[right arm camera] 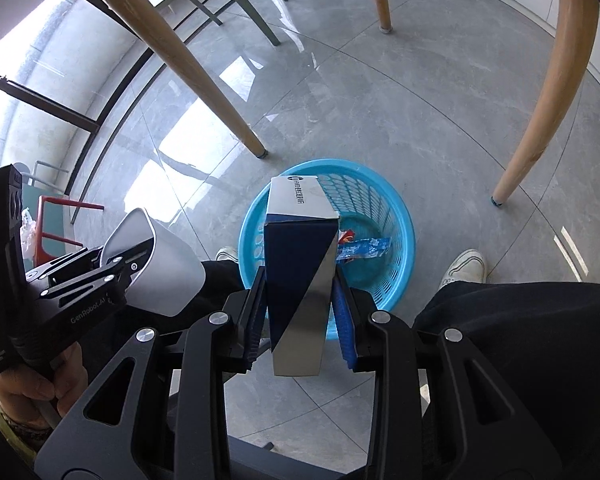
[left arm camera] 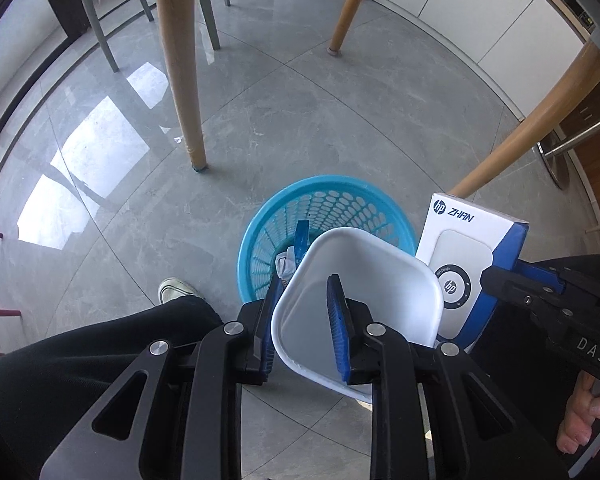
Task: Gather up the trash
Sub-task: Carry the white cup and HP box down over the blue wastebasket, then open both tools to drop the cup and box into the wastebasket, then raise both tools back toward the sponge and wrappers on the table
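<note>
Two grippers hung over the blue basket (left arm camera: 260, 236) on the grey tiled floor (left arm camera: 340, 120), each clamped on a piece of trash. On the left, the left gripper (left arm camera: 300, 320) pinched one wall of a white plastic tub (left arm camera: 380, 280) between its blue pads, one pad inside and one outside, with the tub's mouth tilted toward the basket. To its right, the right gripper (right arm camera: 300, 312) gripped a white-and-blue HP box (right arm camera: 300, 264) by its narrow sides, the box standing on end above the basket's rim. Inside the basket lay a blue wrapper (right arm camera: 364, 248) and crumpled scraps. A white shoe (right arm camera: 466, 266) stood just beside the basket on the right, and wooden table legs (right arm camera: 204, 80) rose beyond it.
</note>
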